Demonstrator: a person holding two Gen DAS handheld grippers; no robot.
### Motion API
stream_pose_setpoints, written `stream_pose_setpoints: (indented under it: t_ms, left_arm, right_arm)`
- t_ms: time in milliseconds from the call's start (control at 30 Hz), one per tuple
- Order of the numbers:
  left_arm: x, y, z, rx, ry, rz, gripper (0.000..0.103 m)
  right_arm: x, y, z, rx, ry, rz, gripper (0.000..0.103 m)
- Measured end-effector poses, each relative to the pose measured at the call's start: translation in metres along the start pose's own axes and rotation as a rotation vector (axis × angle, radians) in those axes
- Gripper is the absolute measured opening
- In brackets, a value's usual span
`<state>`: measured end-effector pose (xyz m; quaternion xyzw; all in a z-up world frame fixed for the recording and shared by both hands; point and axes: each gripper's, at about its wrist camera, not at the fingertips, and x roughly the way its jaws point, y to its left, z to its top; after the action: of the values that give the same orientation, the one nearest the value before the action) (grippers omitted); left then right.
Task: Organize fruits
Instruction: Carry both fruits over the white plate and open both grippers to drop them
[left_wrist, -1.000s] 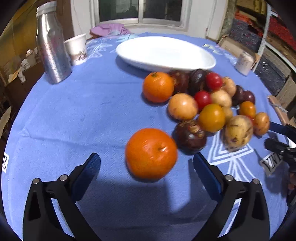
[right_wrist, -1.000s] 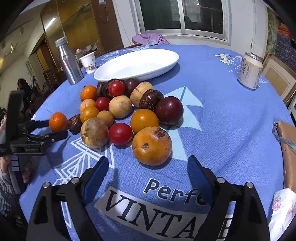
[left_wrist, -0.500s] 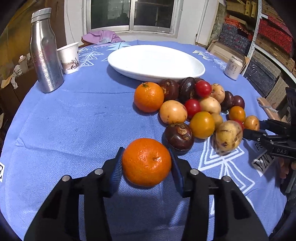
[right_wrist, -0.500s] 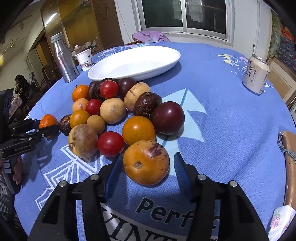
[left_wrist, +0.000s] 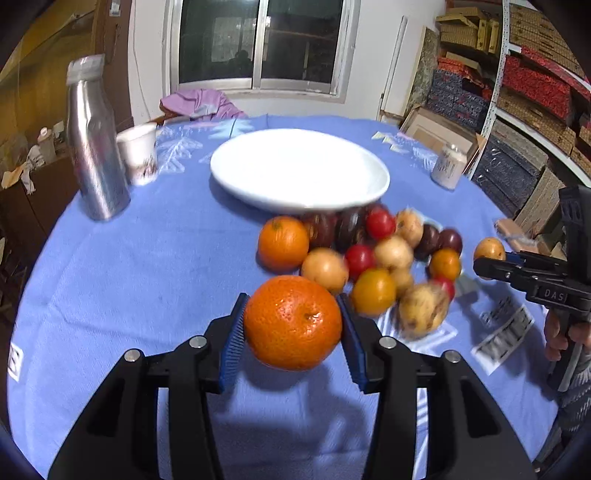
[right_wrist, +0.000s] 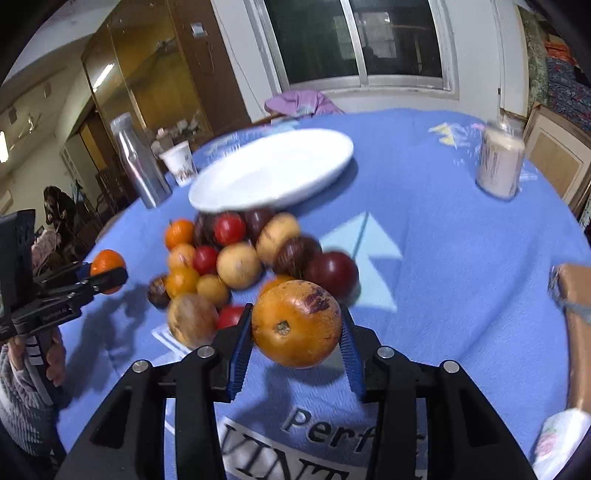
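Note:
My left gripper is shut on an orange mandarin and holds it above the blue cloth. My right gripper is shut on an orange-yellow fruit with a dark bruise, also lifted off the cloth. A pile of mixed fruits lies in front of the empty white oval plate. In the right wrist view the pile sits below the plate. The right gripper with its fruit shows in the left wrist view. The left gripper with the mandarin shows in the right wrist view.
A steel bottle and a paper cup stand at the back left. A drink can stands at the back right. A brown package lies at the table's right edge. The blue cloth covers the round table.
Both grippers closed on their fruits, the left on the mandarin and the right on the bruised orange fruit, and lifted them off the cloth.

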<state>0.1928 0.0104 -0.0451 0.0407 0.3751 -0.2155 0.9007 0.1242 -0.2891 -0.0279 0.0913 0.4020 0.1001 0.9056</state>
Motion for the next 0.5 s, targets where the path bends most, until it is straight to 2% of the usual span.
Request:
stream_pose_setpoints:
  t_ms: [133,233,400,500]
  left_arm:
    - [0.004,-0.005,0.062,0.001,-0.043,-0.003,0.046]
    - [0.03,-0.006,0.097,-0.017,-0.042,0.002,0.046]
    - [0.09,0.012,0.12,-0.112,0.015,-0.014,0.046]
    - [0.121,0.019,0.12,-0.116,0.063,-0.017,0.046]
  right_arm:
    - [-0.011,0.014,0.06,-0.029,-0.072,0.005,0.044]
    - [0.015,0.019,0.099,-0.004,-0.079,0.013,0.044]
    - [0.091,0.014,0.126,0.042,-0.007,-0.007,0.044]
    - [0.122,0.01,0.13,0.044,0.044,-0.002,0.044]
